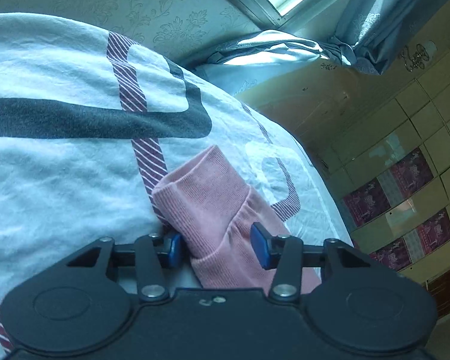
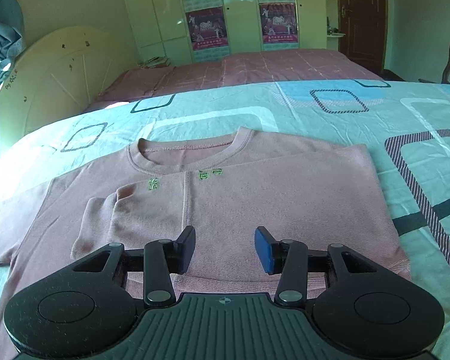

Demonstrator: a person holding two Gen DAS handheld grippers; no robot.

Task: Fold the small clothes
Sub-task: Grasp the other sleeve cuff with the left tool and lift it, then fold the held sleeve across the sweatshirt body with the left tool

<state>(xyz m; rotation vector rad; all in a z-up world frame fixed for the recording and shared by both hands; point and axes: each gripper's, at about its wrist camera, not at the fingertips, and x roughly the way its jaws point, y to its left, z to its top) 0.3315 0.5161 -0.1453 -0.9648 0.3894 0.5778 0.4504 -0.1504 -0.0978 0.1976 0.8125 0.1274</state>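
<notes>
A small pink long-sleeved shirt [image 2: 255, 198] lies flat on the patterned bedsheet [image 2: 330, 114], collar away from me, with one sleeve folded across its front at the left [image 2: 105, 219]. My right gripper [image 2: 225, 249] is open just above the shirt's lower middle, holding nothing. In the left wrist view, the pink ribbed sleeve cuff [image 1: 204, 189] lies on the sheet [image 1: 60, 180] and runs between the pads of my left gripper [image 1: 217, 246], which is open around it with a gap on each side.
A second bed with a pink cover [image 2: 240, 69] stands beyond, with a cream headboard [image 2: 63, 75] at the left. Wardrobe doors with posters [image 2: 237, 12] line the far wall. A window and blue curtain [image 1: 375, 24] are above the bed's head.
</notes>
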